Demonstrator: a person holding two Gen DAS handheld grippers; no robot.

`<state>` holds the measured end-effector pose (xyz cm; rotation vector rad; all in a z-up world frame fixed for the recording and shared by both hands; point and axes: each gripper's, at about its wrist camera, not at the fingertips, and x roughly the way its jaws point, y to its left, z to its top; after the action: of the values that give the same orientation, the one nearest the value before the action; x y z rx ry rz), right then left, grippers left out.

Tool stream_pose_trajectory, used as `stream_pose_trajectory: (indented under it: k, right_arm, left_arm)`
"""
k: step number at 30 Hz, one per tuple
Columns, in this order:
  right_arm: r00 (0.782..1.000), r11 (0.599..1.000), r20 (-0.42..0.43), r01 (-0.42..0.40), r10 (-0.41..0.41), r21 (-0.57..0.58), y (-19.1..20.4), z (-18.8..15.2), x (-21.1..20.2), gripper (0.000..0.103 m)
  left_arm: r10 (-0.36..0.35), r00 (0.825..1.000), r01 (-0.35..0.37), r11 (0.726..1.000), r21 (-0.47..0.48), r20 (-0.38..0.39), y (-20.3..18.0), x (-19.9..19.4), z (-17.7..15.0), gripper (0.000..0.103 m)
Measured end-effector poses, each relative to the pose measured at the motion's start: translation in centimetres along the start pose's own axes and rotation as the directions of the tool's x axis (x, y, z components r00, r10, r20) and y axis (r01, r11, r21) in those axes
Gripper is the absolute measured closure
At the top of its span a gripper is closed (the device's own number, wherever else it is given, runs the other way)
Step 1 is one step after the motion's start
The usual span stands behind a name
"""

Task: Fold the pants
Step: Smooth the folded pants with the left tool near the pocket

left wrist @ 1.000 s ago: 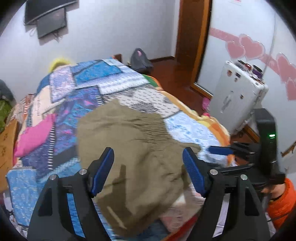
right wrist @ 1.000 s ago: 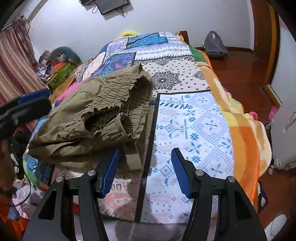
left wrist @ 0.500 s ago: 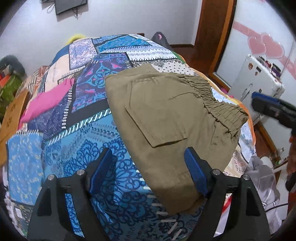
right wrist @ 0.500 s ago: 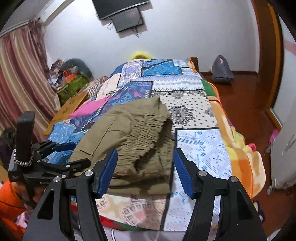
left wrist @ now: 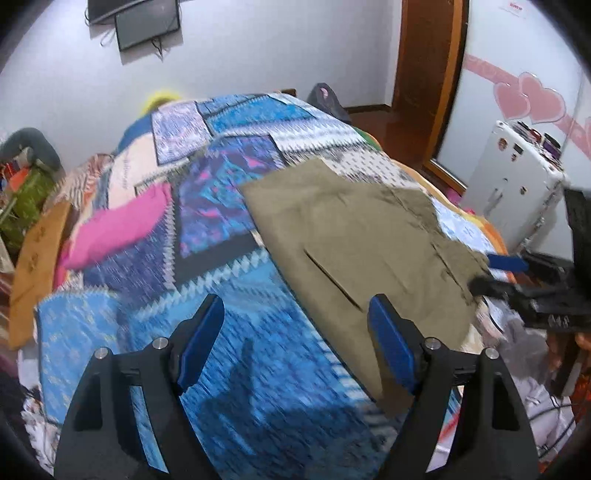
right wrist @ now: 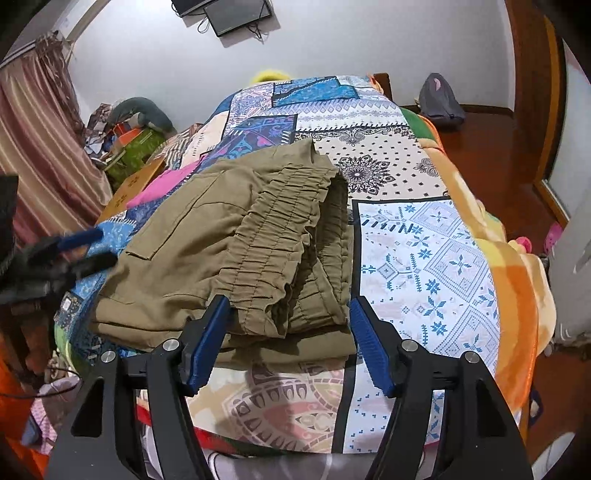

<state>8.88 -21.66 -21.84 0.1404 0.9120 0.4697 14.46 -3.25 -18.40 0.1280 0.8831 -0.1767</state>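
On the bed (right wrist: 436, 236) the folded pants (right wrist: 236, 243) lie before both tongs, left (left wrist: 295, 334) open, right (right wrist: 290, 325) just opening.

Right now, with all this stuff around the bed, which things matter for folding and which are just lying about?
Part of the job:
- olive pants, folded on the bedspread
- left gripper, open, empty
- right gripper, jaws just been opening, waistband between them
- patchwork bedspread

Just lying about:
- pink cloth
- wall screen
- dark backpack
- white case

Pants (right wrist: 236, 236) folded on the bed (right wrist: 424, 258) near its front edge, bag (right wrist: 439, 99) on the floor far right, screen (right wrist: 236, 11) on the wall behind.
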Motion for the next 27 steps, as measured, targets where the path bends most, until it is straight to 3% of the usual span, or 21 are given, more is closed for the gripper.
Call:
stream_pose_trajectory:
  k: [4,11,13,21,23,24,25,27]
  right_arm:
    - [1.0,1.0,0.003,-0.01,0.01,0.013,-0.2,-0.2,0.1,0.04]
    - [1.0,1.0,0.004,-0.006,0.006,0.005,-0.3,-0.3,0.2,0.037]
    - [1.0,1.0,0.001,0.001,-0.001,-0.002,-0.3,-0.1,0.4,0.037]
    - [1.0,1.0,-0.014,0.004,-0.004,0.008,-1.5,0.7,1.4,0.036]
    - [1.0,1.0,-0.017,0.012,-0.012,0.01,-1.9,0.9,1.8,0.035]
    - [1.0,1.0,-0.018,0.014,-0.014,0.012,-2.0,1.0,2.0,0.033]
    - [1.0,1.0,-0.02,0.014,-0.014,0.013,-2.2,1.1,2.2,0.033]
    - [0.999,1.0,-0.025,0.023,-0.023,0.01,-2.6,1.5,2.7,0.032]
  left_arm:
    - [0.019,1.0,-0.019,1.0,-0.016,-0.005,2.0,2.3,3.0,0.022]
    - [-0.04,0.995,0.032,0.995,-0.098,-0.09,5.4,8.7,7.6,0.023]
    - [-0.058,0.992,0.045,0.993,-0.109,-0.114,5.7,10.4,8.2,0.029]
    - [-0.186,0.949,0.143,0.974,-0.177,-0.256,6.8,17.7,9.3,0.036]
    - [-0.201,0.947,0.162,0.973,-0.165,-0.252,6.5,18.2,9.2,0.041]
    - [-0.192,0.951,0.161,0.977,-0.141,-0.244,6.1,18.2,9.1,0.051]
    - [-0.175,0.954,0.152,0.982,-0.112,-0.243,5.7,18.2,9.1,0.068]
    - [-0.144,0.96,0.13,0.989,-0.073,-0.239,5.2,18.1,9.0,0.075]
